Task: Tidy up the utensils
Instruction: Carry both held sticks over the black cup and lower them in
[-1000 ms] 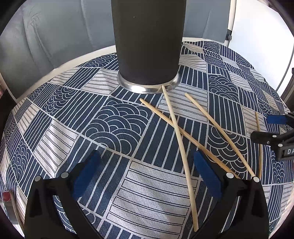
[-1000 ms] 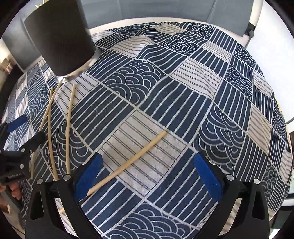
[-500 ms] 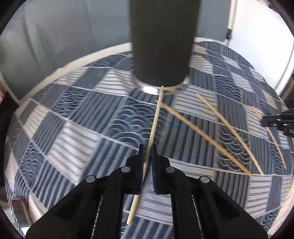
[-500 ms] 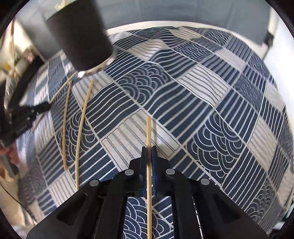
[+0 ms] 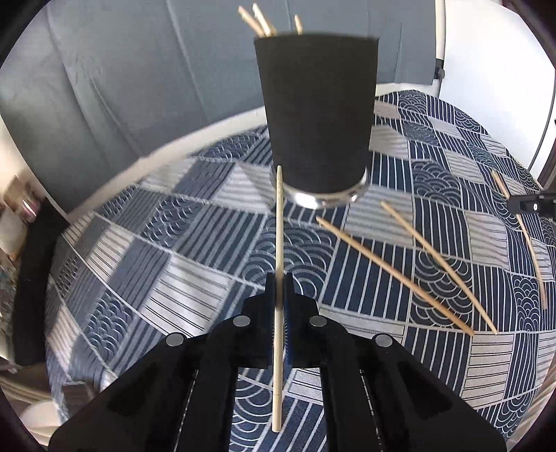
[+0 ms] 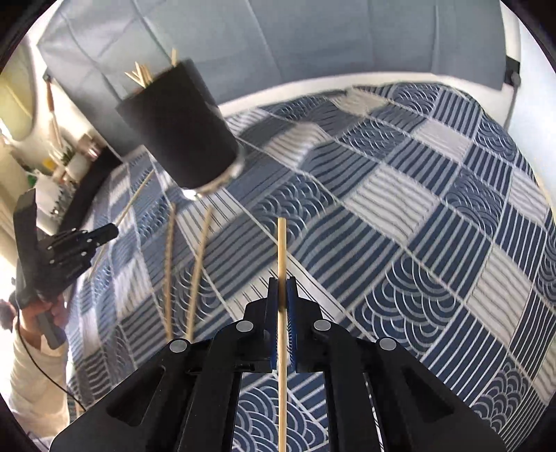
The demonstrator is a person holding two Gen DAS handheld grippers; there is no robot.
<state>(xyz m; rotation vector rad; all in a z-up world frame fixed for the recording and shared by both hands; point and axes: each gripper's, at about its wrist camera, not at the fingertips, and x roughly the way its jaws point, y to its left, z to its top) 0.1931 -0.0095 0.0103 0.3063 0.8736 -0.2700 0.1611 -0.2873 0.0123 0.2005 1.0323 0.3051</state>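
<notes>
Left gripper (image 5: 278, 295) is clamped on one chopstick (image 5: 278, 243), jaws nearly together, stick held off the cloth (image 5: 194, 243) with its tip pointed toward the black cup (image 5: 316, 104). Right gripper (image 6: 282, 295) is likewise clamped on a second chopstick (image 6: 282, 250), raised above the cloth. Two loose sticks (image 5: 392, 271) are seen lying on the cloth right of the cup. Several stick ends (image 5: 264, 22) are seen standing in the cup.

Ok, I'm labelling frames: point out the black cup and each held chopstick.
black cup (image 5: 318, 114), left wrist view, side wall.
left chopstick (image 5: 279, 222), left wrist view, shaft.
right chopstick (image 6: 281, 247), right wrist view, shaft.
</notes>
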